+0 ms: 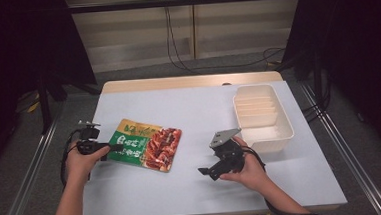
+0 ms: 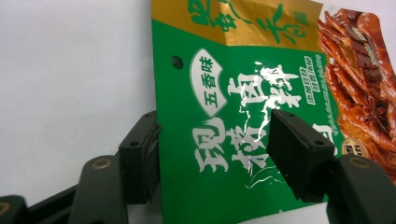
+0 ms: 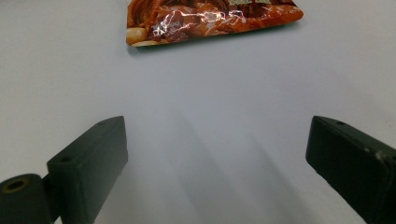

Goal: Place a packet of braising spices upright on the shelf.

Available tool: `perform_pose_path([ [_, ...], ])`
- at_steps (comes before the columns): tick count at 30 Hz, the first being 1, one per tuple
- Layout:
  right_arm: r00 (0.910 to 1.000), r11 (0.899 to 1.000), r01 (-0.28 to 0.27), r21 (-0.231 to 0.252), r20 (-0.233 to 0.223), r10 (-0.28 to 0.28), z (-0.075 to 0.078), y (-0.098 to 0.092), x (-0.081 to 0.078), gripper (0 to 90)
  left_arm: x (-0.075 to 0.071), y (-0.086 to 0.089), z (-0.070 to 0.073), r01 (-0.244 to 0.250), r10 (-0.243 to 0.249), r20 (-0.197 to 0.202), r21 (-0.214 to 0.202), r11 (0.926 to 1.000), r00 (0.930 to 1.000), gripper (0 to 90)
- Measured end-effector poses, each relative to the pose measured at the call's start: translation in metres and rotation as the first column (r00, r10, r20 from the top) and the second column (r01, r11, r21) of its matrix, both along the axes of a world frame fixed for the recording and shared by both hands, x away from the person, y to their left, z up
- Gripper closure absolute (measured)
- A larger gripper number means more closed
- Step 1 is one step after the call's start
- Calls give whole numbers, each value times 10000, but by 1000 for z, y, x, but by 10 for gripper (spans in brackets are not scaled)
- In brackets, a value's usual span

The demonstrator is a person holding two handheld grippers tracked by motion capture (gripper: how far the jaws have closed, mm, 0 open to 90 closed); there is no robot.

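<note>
A flat snack packet (image 1: 145, 145), green and gold with red food printed on it, lies on the white table (image 1: 198, 107) left of centre. My left gripper (image 1: 112, 148) is at the packet's left edge. In the left gripper view the packet (image 2: 233, 116) runs between the jaws of that gripper (image 2: 215, 140): one jaw is tucked behind the edge, the other is over the printed face, and they stand well apart. My right gripper (image 1: 207, 172) is held open above bare table right of the packet. From that gripper (image 3: 215, 154), the packet's red end (image 3: 210, 18) is some way ahead.
A cream plastic tray (image 1: 287, 131) with ribbed dividers at its far end stands at the table's right side, just beyond the right hand. A wooden strip (image 1: 192, 81) runs along the table's far edge. Metal rails flank the table on the floor.
</note>
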State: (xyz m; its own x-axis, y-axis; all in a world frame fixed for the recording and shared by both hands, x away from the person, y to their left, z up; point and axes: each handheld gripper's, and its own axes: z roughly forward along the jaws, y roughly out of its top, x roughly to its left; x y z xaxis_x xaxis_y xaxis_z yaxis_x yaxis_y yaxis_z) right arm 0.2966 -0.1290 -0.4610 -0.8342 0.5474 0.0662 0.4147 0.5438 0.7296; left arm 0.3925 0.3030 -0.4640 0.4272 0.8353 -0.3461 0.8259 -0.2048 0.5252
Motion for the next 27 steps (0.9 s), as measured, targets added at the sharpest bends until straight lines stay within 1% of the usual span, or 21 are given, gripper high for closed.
perform_pose_path([
  [3,10000,10000,32,34,-9,-32,0,-1,0,54,0,0,2,-170,170,-21,-318,9993,9999,448],
  [5,10000,10000,41,37,-18,-41,0,-1,0,55,0,-1,2,-267,266,-26,-384,9989,9996,452],
  [6,10000,10000,54,48,-9,-54,0,-1,1,56,0,0,3,-128,122,-161,-358,9993,9998,452],
  [7,10000,9999,95,67,13,-95,0,-1,0,56,0,-1,2,-4,-6,-246,-417,9991,9997,452],
  [8,10000,9999,95,67,13,-95,0,-1,0,56,0,-1,2,-4,-6,-246,-417,9991,9997,452],
  [9,10000,10000,70,60,33,-70,0,0,0,56,0,-2,3,197,-211,-373,-395,9990,9991,453],
  [10,10000,10000,70,60,33,-70,0,0,0,56,0,-2,3,197,-211,-373,-395,9990,9991,453],
  [11,10000,10000,22,42,35,-23,-1,0,0,56,0,-4,3,368,-389,-478,-447,9983,9981,454],
  [12,10000,10000,22,42,35,-23,-1,0,0,56,0,-4,3,368,-389,-478,-447,9983,9981,456],
  [14,10000,10000,13,1,-16,-13,-1,0,0,56,1,-4,3,550,-566,-539,-322,9980,9969,457],
  [17,10000,10000,-2,57,-24,3,0,1,0,56,2,-5,1,516,-538,-599,-371,9980,9968,467],
  [18,10000,10000,-14,46,-13,14,0,1,0,57,3,-5,1,560,-576,-614,-272,9981,9965,471],
  [20,10000,10000,36,15,10,-36,0,0,0,56,3,-7,0,319,-362,-743,-590,9977,9966,478],
  [21,10000,10000,-2,29,25,2,0,0,0,57,4,-7,0,515,-550,-806,-453,9976,9952,487],
  [22,10000,10000,-2,29,25,2,0,0,0,57,4,-7,0,520,-553,-840,-409,9978,9949,487],
  [23,10000,10000,11,35,32,-11,-1,-1,0,57,6,-8,0,638,-656,-829,-246,9977,9944,504],
  [24,10000,10000,11,35,32,-11,-1,-1,0,57,6,-8,0,638,-656,-829,-246,9977,9944,511],
  [25,10000,10000,-16,20,35,16,-1,-1,0,56,6,-9,0,514,-540,-896,-315,9982,9945,511],
  [26,10000,10000,-8,4,22,8,-1,0,0,56,7,-10,1,586,-612,-960,-298,9978,9935,542],
  [27,10000,10000,-2,-1,15,2,-1,0,0,57,8,-10,1,525,-547,-878,-273,9982,9946,605],
])
